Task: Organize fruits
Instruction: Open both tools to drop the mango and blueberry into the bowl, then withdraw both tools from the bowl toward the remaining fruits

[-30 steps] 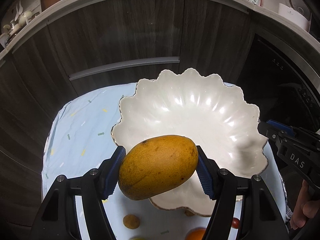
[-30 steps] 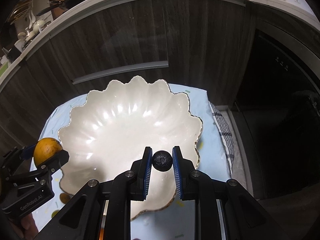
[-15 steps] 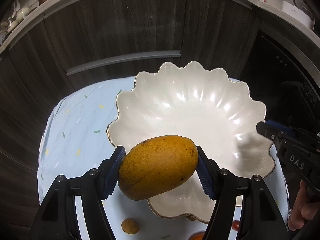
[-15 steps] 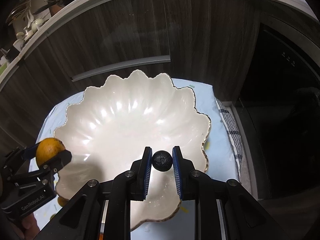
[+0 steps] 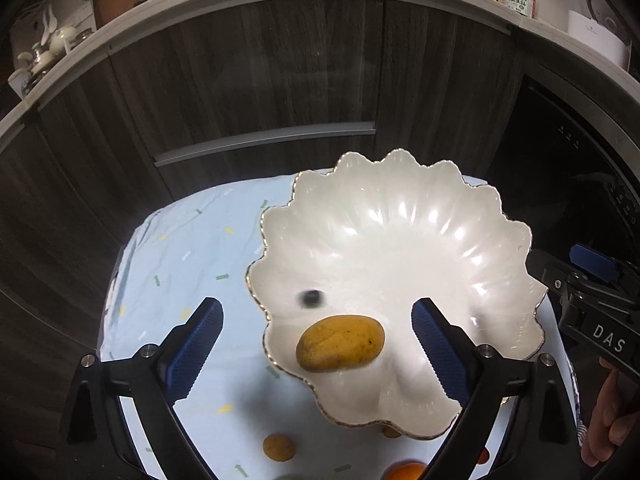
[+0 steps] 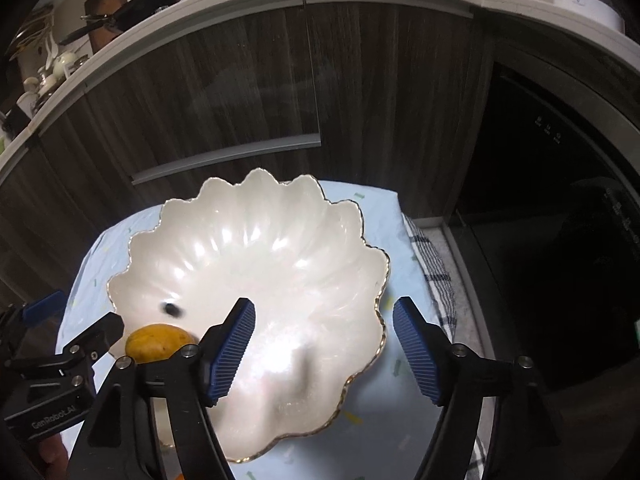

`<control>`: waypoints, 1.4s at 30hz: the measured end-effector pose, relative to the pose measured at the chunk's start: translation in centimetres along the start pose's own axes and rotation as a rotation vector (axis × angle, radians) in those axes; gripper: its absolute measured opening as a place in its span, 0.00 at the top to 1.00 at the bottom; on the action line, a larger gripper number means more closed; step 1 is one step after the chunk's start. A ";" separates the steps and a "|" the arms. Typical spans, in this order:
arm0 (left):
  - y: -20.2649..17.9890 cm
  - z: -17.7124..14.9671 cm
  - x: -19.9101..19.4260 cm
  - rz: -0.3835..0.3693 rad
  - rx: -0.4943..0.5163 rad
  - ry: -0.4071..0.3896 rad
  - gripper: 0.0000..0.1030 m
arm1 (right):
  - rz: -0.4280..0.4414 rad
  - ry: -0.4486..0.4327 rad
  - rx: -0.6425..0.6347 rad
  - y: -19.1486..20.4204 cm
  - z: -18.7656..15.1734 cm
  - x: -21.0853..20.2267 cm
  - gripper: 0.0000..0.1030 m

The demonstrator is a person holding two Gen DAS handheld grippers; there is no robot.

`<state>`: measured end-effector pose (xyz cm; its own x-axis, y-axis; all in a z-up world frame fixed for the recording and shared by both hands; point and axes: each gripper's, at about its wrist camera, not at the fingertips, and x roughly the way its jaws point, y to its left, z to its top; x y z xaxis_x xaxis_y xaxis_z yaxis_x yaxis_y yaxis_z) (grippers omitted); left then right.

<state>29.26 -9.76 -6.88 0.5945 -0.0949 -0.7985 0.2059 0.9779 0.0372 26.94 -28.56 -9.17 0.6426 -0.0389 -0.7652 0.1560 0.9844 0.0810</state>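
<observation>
A white scalloped bowl with a gold rim stands on a light blue cloth. My left gripper is open and empty above its near rim. A yellow mango lies in the bowl below it, near that rim. A small dark berry is blurred inside the bowl beside the mango. My right gripper is open and empty above the bowl. The right wrist view shows the mango and the berry at the bowl's left side, next to the left gripper's fingers.
Loose fruits lie on the cloth in front of the bowl: a small brown one and an orange one. Dark wooden cabinets rise behind the table. A checked towel hangs at the table's right edge.
Both grippers opened. The mango dropped from the left gripper into the bowl and the dark berry dropped from the right gripper into it. Both grippers rose away from the bowl.
</observation>
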 end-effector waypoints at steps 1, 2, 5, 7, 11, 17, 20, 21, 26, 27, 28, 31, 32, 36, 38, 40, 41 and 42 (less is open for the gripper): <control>0.1 0.0 -0.3 0.001 -0.001 -0.003 0.06 | 0.000 -0.003 0.000 0.0 0.0 -0.3 0.28; 0.1 0.0 -0.6 0.001 -0.001 -0.006 0.06 | -0.001 -0.009 0.000 0.1 -0.1 -0.7 0.27; 0.3 -0.1 -1.7 0.002 -0.003 -0.016 0.05 | -0.002 -0.019 0.000 0.2 -0.1 -1.6 0.27; 0.4 -0.2 -2.3 0.004 -0.004 -0.024 0.05 | -0.001 -0.028 0.001 0.3 -0.1 -2.3 0.27; 0.6 -0.2 -3.9 0.010 -0.007 -0.045 0.04 | -0.002 -0.047 0.004 0.5 -0.2 -3.7 0.27; 0.9 -0.6 -5.6 0.014 -0.011 -0.064 0.04 | -0.003 -0.069 -0.002 0.9 -0.5 -5.3 0.27; 1.1 -0.8 -6.2 0.017 -0.014 -0.071 0.04 | -0.007 -0.077 -0.006 1.0 -0.7 -6.0 0.27; 1.2 -0.8 -6.4 0.016 -0.016 -0.075 0.04 | -0.009 -0.080 -0.008 1.1 -0.8 -6.3 0.27; 1.4 -1.4 -7.5 0.019 -0.018 -0.091 0.04 | -0.019 -0.098 -0.018 1.4 -1.1 -7.2 0.27; 1.5 -1.5 -7.7 0.019 -0.018 -0.093 0.04 | -0.021 -0.102 -0.020 1.5 -1.2 -7.5 0.27; 1.5 -1.6 -7.9 0.021 -0.018 -0.096 0.04 | -0.022 -0.105 -0.021 1.5 -1.3 -7.6 0.27; 1.7 -2.1 -8.6 0.028 -0.018 -0.104 0.04 | -0.024 -0.116 -0.029 1.7 -1.7 -8.2 0.27; 1.8 -2.2 -8.8 0.032 -0.019 -0.105 0.04 | -0.025 -0.118 -0.032 1.8 -1.8 -8.4 0.27; 1.9 -2.8 -9.4 0.041 -0.019 -0.109 0.04 | -0.027 -0.124 -0.041 2.0 -2.3 -8.9 0.27; 1.9 -3.2 -9.6 0.040 -0.021 -0.107 0.04 | -0.027 -0.124 -0.043 2.1 -2.6 -9.2 0.27; 1.9 -3.6 -9.7 0.042 -0.024 -0.105 0.04 | -0.029 -0.126 -0.048 2.2 -3.0 -9.5 0.27; 2.0 -3.8 -9.8 0.041 -0.024 -0.103 0.04 | -0.031 -0.127 -0.051 2.2 -3.2 -9.6 0.27; 2.0 -4.0 -9.9 0.041 -0.024 -0.102 0.04 | -0.032 -0.127 -0.053 2.2 -3.3 -9.7 0.27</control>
<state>20.66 -6.16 -1.33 0.6785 -0.0720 -0.7311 0.1616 0.9854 0.0530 18.54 -25.40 -3.64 0.7280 -0.0883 -0.6799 0.1405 0.9898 0.0219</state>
